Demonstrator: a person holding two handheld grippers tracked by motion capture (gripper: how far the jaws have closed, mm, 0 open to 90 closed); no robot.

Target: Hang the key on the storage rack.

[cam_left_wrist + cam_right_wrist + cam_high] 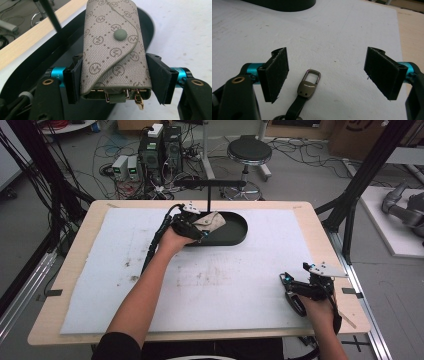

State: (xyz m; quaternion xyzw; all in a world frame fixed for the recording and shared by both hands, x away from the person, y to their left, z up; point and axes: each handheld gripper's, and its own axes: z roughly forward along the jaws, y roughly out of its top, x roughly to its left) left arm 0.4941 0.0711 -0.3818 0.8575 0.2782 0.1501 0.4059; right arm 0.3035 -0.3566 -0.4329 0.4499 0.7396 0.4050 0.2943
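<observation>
The left gripper (192,224) is clamping a beige monogrammed key pouch (113,50) between its fingers (72,82), holding it over the near rim of the black oval tray (235,232) at the far middle of the desk (75,285). Farther right, the right gripper (300,287) is resting near the desk's front edge, its fingers (275,73) spread wide around a small metal clasp on a dark strap (308,86) lying on the white mat (342,37).

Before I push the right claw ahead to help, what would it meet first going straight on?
Probably the dark tray. The right claw is open over the white mat, a strap clip between its jaws. Depth is unclear; it may pass over the rim.
</observation>
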